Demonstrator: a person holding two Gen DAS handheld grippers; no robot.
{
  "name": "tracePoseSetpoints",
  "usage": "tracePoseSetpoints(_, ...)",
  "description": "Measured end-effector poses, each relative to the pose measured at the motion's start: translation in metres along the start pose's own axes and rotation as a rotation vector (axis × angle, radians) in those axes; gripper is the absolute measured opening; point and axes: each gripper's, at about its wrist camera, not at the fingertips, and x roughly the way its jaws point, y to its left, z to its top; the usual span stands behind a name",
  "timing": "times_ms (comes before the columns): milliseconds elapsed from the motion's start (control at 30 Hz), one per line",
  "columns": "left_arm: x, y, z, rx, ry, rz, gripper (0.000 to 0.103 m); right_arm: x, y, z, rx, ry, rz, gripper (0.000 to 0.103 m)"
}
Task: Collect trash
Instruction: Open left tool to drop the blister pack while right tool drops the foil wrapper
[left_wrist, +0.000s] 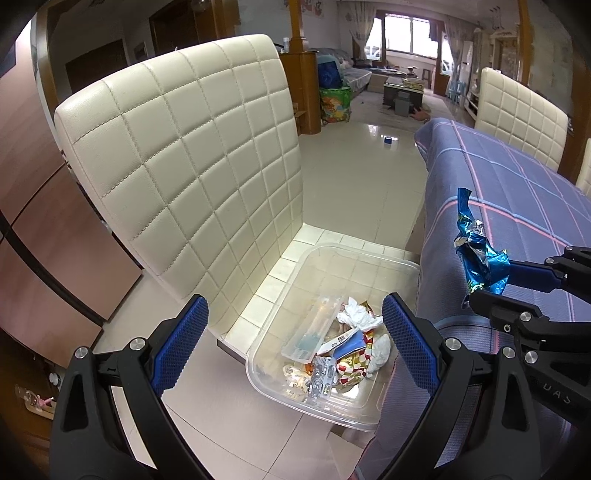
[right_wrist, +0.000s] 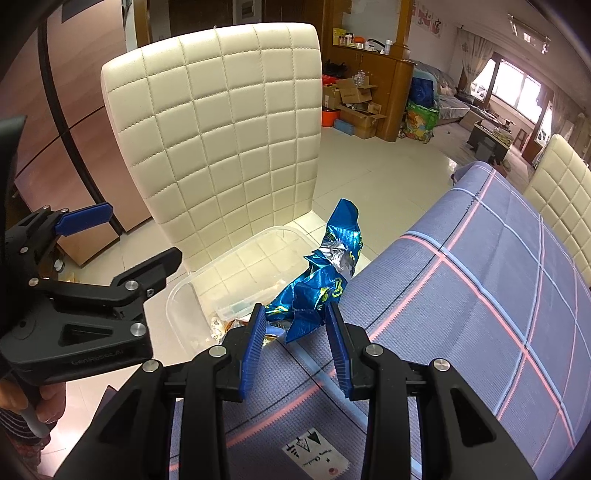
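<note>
Currently the right gripper (right_wrist: 295, 328) is clamped on a crumpled blue foil wrapper (right_wrist: 325, 273), which stands up from between its fingers above the near edge of the table; checked blue tablecloth (right_wrist: 480, 295) beneath it; the wrapper's top sits toward 12 o'clock in the right wrist view; left gripper (left_wrist: 295, 343) holds nothing, fingers spread wide over a clear plastic bin (left_wrist: 369, 262); bin rests on the seat of a cream quilted chair (left_wrist: 192, 147), just beside the table edge; inside the bin, toward 6 o'clock, lies mixed trash (left_wrist: 351, 343): white tissue, printed wrappers, a clear tray.
</note>
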Motion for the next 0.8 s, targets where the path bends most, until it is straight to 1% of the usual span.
tracePoseSetpoints(133, 0.002, 0.003, 0.0, -0.011, 0.004, 0.005, 0.094, 0.002, -0.001, 0.002, 0.004, -0.005, 0.01, 0.033)
tracePoseSetpoints(233, 0.001, 0.004, 0.0, -0.019, 0.005, 0.008, 0.094, 0.0, -0.001, 0.002, -0.004, -0.021, 0.023, 0.035)
tracePoseSetpoints(267, 0.001, 0.004, 0.0, -0.021, 0.004, 0.01, 0.094, 0.0, -0.001, 0.002, -0.006, -0.024, 0.006, 0.042)
tracePoseSetpoints(300, 0.001, 0.005, 0.0, -0.023, 0.001, 0.013, 0.094, -0.001, -0.002, 0.002, -0.005, -0.028, -0.011, 0.054)
tracePoseSetpoints(333, 0.0, 0.006, 0.0, -0.024, 0.0, 0.014, 0.094, -0.002, -0.003, 0.003, -0.001, -0.035, -0.024, 0.06)
tracePoseSetpoints(367, 0.0, 0.006, 0.0, -0.024, -0.001, 0.013, 0.094, -0.003, -0.005, 0.003, 0.006, -0.04, -0.031, 0.07)
tracePoseSetpoints(400, -0.001, 0.006, 0.0, -0.025, -0.002, 0.013, 0.094, -0.004, -0.008, 0.003, 0.018, -0.042, -0.03, 0.072)
tracePoseSetpoints(633, -0.004, 0.003, 0.0, -0.022, -0.002, 0.005, 0.094, -0.01, -0.023, -0.003, 0.08, -0.034, -0.026, 0.072)
tracePoseSetpoints(800, -0.014, -0.008, -0.001, -0.001, -0.015, -0.009, 0.094, -0.022, -0.03, -0.011, 0.101, -0.044, -0.036, 0.072)
